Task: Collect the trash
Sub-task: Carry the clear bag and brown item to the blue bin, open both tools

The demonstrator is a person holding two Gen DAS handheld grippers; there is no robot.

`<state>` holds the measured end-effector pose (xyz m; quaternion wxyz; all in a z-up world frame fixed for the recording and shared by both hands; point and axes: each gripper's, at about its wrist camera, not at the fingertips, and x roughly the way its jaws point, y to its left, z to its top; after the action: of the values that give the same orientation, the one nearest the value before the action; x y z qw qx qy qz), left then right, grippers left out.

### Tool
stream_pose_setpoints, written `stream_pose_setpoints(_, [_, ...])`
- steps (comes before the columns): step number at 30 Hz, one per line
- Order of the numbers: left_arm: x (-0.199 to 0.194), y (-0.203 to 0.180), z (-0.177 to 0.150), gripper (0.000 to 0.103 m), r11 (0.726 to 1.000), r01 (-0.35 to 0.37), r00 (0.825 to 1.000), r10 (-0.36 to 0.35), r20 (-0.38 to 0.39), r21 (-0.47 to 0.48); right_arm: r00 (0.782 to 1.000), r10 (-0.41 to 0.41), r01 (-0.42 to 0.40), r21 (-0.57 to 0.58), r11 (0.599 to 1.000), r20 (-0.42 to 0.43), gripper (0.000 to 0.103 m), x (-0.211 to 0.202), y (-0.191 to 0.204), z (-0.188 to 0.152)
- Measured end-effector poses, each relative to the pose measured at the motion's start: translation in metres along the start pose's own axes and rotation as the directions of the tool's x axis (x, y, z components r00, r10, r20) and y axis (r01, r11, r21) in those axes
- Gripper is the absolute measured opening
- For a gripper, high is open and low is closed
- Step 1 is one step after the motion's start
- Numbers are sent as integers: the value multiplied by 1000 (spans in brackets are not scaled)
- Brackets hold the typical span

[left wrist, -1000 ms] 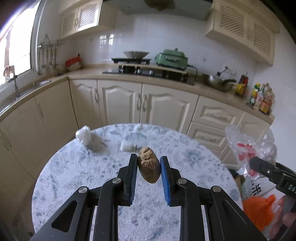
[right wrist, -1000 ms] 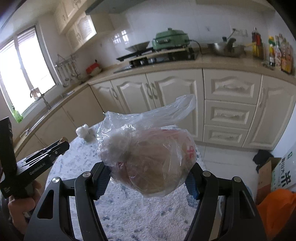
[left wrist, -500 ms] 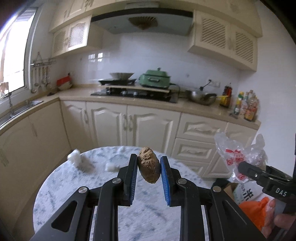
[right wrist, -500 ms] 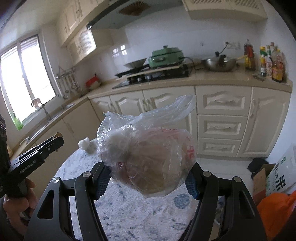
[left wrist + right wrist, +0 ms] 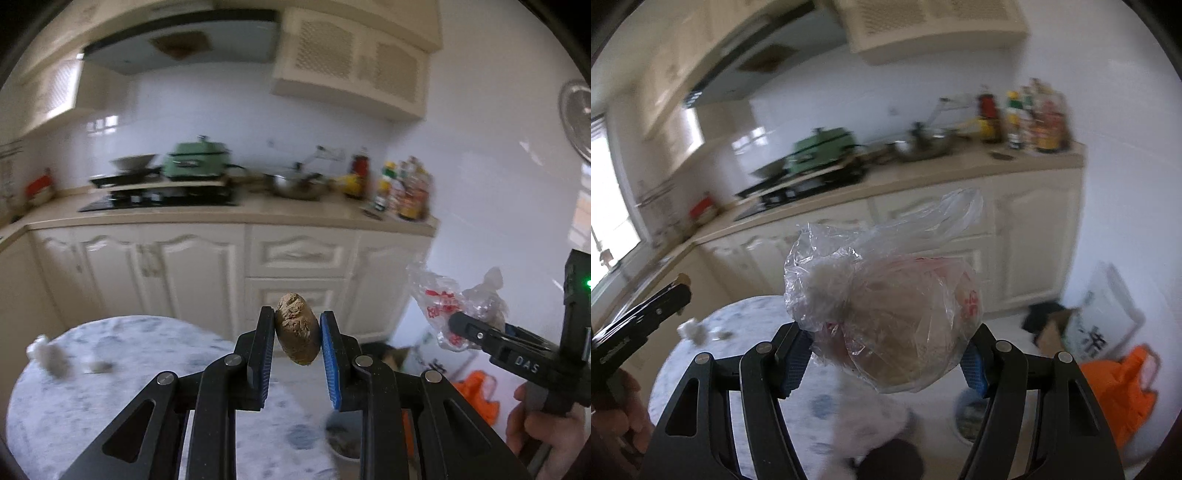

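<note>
A brown crumpled lump of trash sits pinched between the two blue-padded fingers of the left gripper, held in the air above the near edge of the round marble-patterned table. The lump stands nearly upright, its top poking above the fingertips.

The right gripper is clenched on a crumpled clear plastic bag with red print, which bulges wide between its blue pads; something brownish shows through the film, too blurred to name. In the left wrist view the same bag appears at the right, beyond the table's edge.

On the far left part of the table lie a white crumpled tissue and, just beside it, a smaller white scrap. Both are blurred.

Down past the table's right edge stands a small bin on the floor, with an orange plastic bag near it and a cardboard box behind that. Cream kitchen cabinets run along the back under a counter carrying a green pot and a cluster of bottles.
</note>
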<state>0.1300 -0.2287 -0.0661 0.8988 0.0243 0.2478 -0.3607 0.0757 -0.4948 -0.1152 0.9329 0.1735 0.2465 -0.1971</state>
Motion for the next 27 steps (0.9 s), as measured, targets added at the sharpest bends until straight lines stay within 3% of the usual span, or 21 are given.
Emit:
stream_pose_setpoints(7, [71,-49,-2,21,989,138,982,-129,-134,56,990,-135,139,98,985,-41,69,6,-75,-12])
stream_pose_setpoints(12, [128,-80,-14,21,976,205,951,-179,-253,78,976,-187,203,157,966,-108,69,25,-120,-28])
stream_pose_setpoints(27, [311,-149,-3,21,956,276,852,-196,-485,99,940,-214,280,244,929,-264,69,94,-195,-69])
